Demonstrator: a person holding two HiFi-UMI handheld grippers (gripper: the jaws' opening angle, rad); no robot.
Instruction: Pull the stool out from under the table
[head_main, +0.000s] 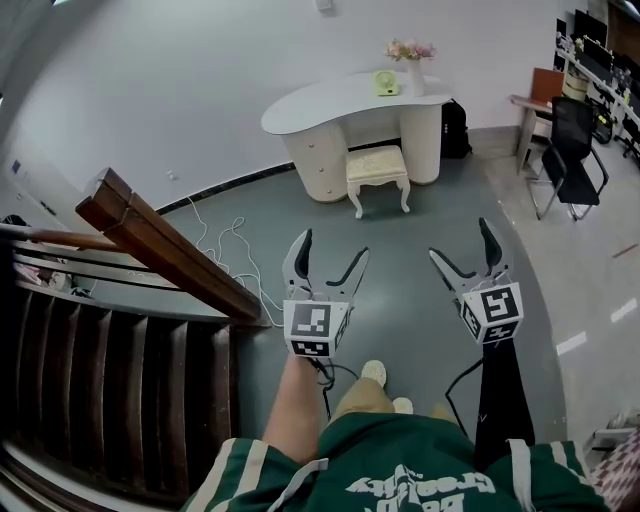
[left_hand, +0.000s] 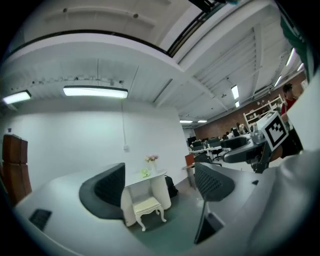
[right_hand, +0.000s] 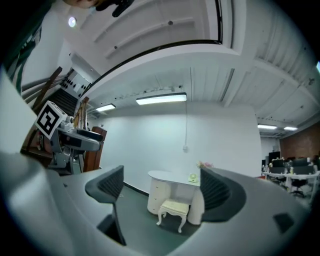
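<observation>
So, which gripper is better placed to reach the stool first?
Left, marginally: the left gripper and right gripper are both open, empty and far from the stool, but the left lines up closer with it.

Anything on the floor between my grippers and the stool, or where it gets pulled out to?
Nothing visible. Bare grey floor runs from the left gripper and right gripper, both with jaws apart and empty, to the cream cushioned stool at the white curved table. Some white cables lie off to the left, outside that path.
</observation>
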